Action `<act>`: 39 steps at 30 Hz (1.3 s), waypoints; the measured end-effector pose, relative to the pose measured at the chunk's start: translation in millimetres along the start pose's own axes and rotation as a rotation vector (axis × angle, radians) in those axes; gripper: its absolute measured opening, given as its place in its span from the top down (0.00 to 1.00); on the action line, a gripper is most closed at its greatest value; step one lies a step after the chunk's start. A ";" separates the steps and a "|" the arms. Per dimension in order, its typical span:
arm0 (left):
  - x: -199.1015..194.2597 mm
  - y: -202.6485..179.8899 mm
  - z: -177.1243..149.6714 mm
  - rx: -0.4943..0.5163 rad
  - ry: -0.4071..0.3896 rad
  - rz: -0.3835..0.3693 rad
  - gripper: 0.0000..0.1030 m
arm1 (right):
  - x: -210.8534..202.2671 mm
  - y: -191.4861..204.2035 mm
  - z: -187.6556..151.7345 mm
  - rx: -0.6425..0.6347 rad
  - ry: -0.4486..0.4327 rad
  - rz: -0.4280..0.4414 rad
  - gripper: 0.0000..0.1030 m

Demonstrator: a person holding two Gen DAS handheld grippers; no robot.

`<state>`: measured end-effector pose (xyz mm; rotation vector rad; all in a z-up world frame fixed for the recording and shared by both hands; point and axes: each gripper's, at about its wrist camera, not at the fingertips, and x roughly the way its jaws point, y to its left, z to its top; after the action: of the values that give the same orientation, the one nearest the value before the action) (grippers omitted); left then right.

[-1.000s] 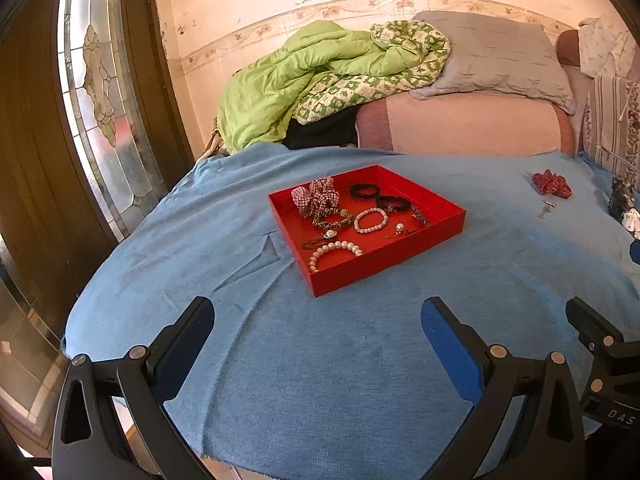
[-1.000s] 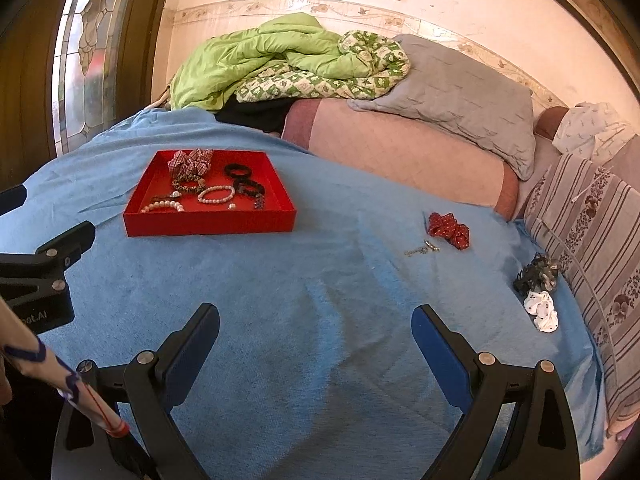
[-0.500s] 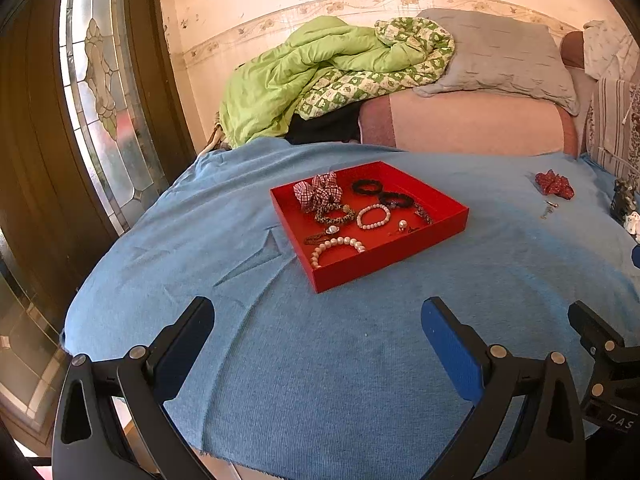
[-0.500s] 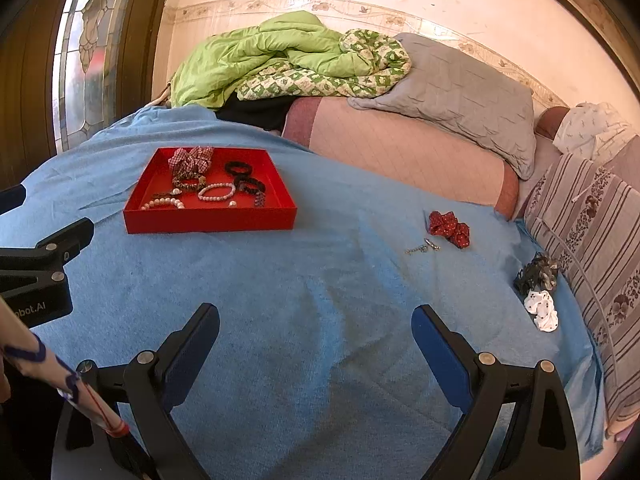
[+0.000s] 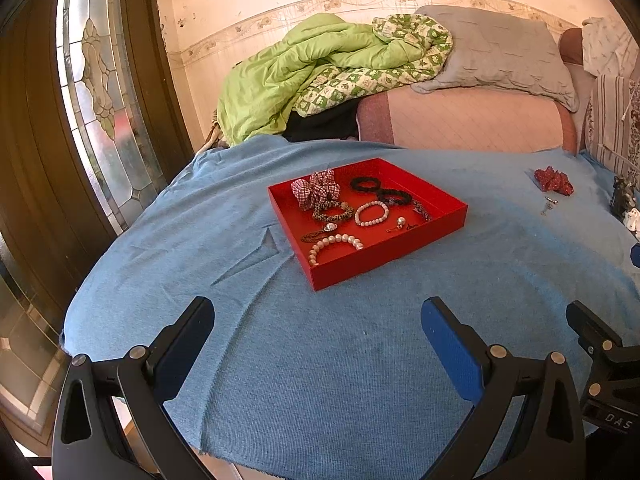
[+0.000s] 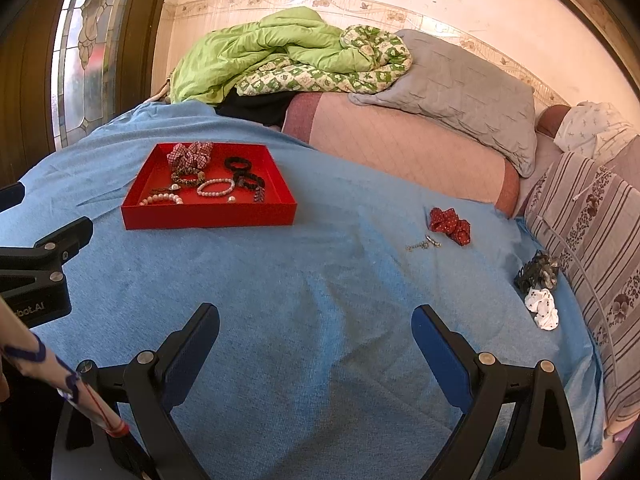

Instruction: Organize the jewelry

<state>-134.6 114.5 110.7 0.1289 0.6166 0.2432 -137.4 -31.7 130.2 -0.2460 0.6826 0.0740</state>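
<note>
Left gripper (image 5: 316,320) and right gripper (image 6: 316,326): both wide apart, holding nothing. Tray (image 6: 208,214) on bed (image 6: 320,280) at 11 o'clock in right view; scrunchie (image 6: 450,226) and, apparently, chain (image 6: 424,245) at 1 o'clock.

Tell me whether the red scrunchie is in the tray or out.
Out: the red scrunchie lies on the blue cloth, apart from the red tray.
</note>
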 end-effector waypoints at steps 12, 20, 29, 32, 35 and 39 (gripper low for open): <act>0.3 0.3 -0.4 0.003 0.001 0.000 0.00 | 0.0 -0.1 0.4 -0.001 0.001 0.000 0.04; 0.3 0.1 0.0 0.003 0.000 0.002 0.00 | 0.1 -0.3 0.9 -0.001 0.001 0.000 0.04; 0.5 0.5 0.9 0.003 0.000 0.002 0.00 | 0.2 -0.1 1.2 -0.002 0.002 -0.001 0.04; 1.9 1.1 -0.6 0.002 0.005 0.001 0.00 | 0.5 -0.2 0.9 -0.004 0.003 -0.002 0.04; 3.0 2.1 -3.1 0.002 0.011 0.000 0.00 | 1.0 -0.3 0.7 -0.004 0.004 -0.001 0.04; 3.5 3.0 -3.6 0.000 0.015 -0.002 0.00 | 0.7 -4.4 -2.0 -0.005 0.010 0.000 0.04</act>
<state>-134.5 118.5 106.4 0.1267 0.6313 0.2426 -137.4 -36.5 129.1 -0.2508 0.6927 0.0747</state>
